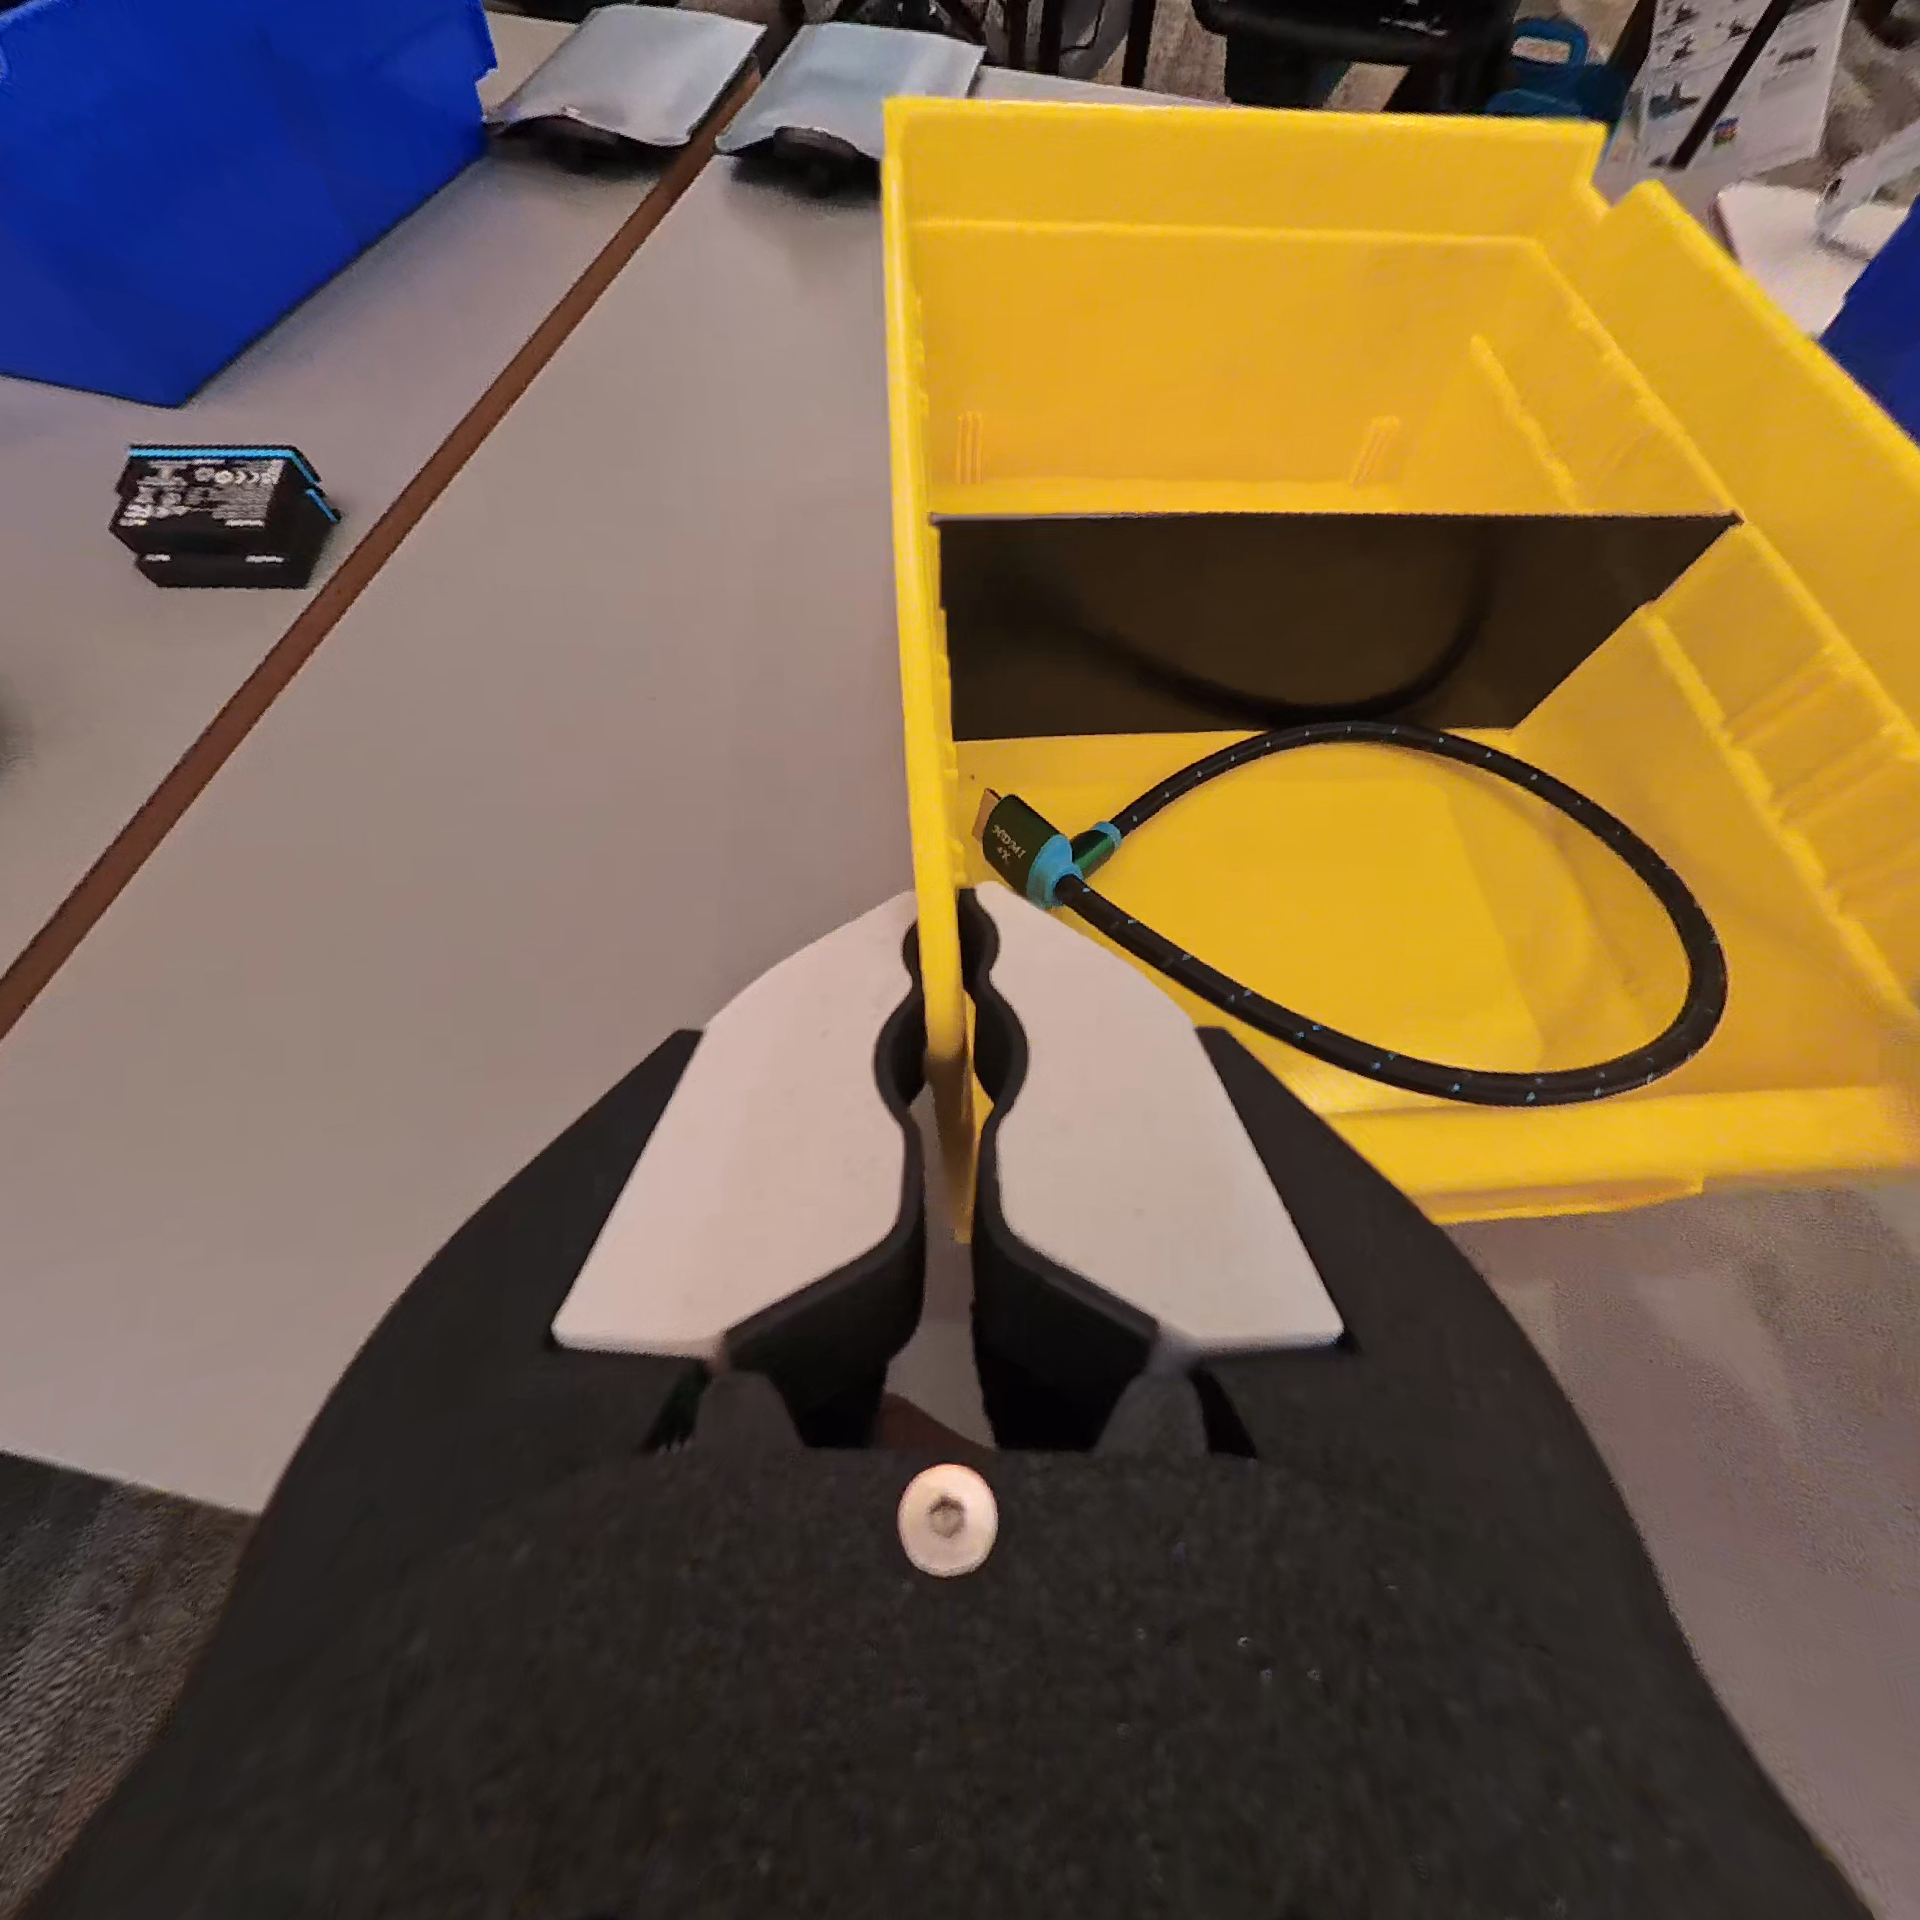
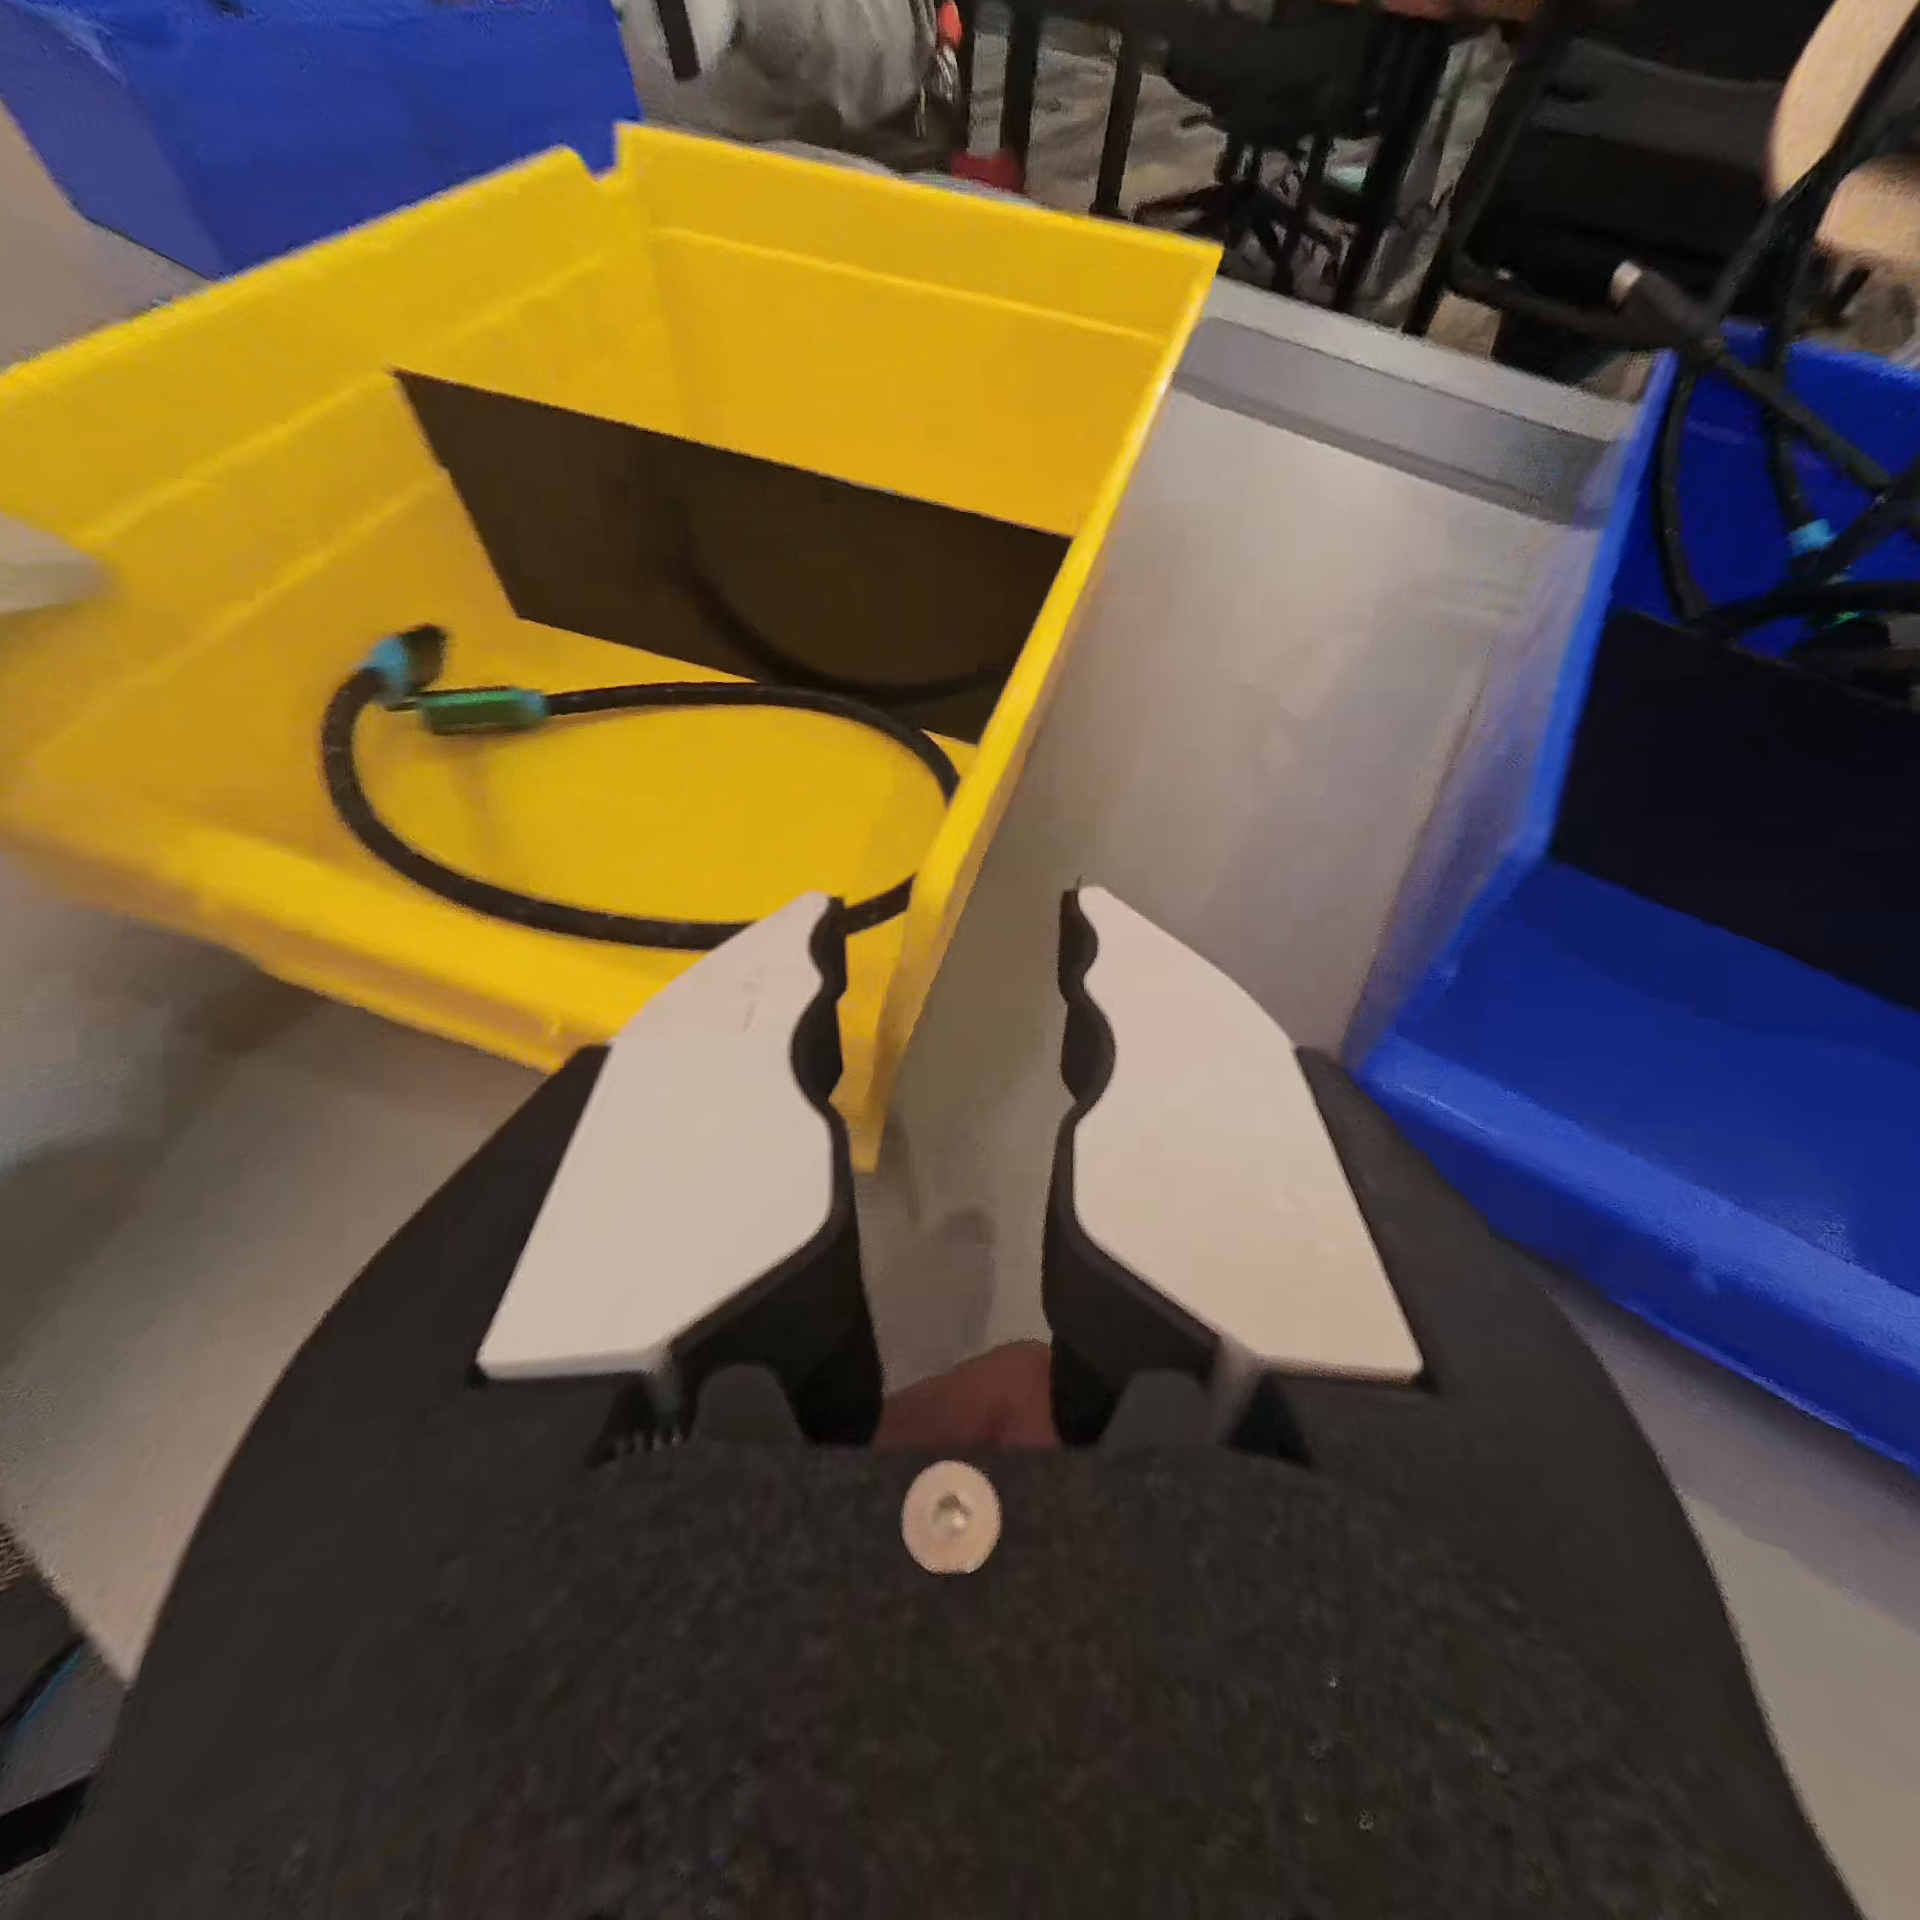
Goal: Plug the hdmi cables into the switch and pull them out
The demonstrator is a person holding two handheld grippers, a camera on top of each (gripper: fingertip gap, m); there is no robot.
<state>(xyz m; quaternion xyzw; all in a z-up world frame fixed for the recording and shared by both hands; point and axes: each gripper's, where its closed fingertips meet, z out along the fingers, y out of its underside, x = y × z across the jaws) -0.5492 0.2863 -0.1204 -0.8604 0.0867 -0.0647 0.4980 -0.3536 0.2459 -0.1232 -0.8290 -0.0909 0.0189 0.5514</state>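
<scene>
HDMI cable (image 1: 1475, 997), black braided with green plugs and blue collars, lies curled on the floor of the yellow bin (image 1: 1226, 156), in the near compartment before a black divider (image 1: 1299, 613). My left gripper (image 1: 945, 935) is closed on the bin's near side wall, one finger outside and one inside. My right gripper (image 2: 951, 925) holds nothing; its fingers stand moderately apart, just at the other side wall of the bin. On my right a blue bin (image 2: 1621, 1174) holds more black cables (image 2: 1766, 499). Black batteries (image 1: 223, 516) lie stacked on the grey table (image 1: 582, 727).
</scene>
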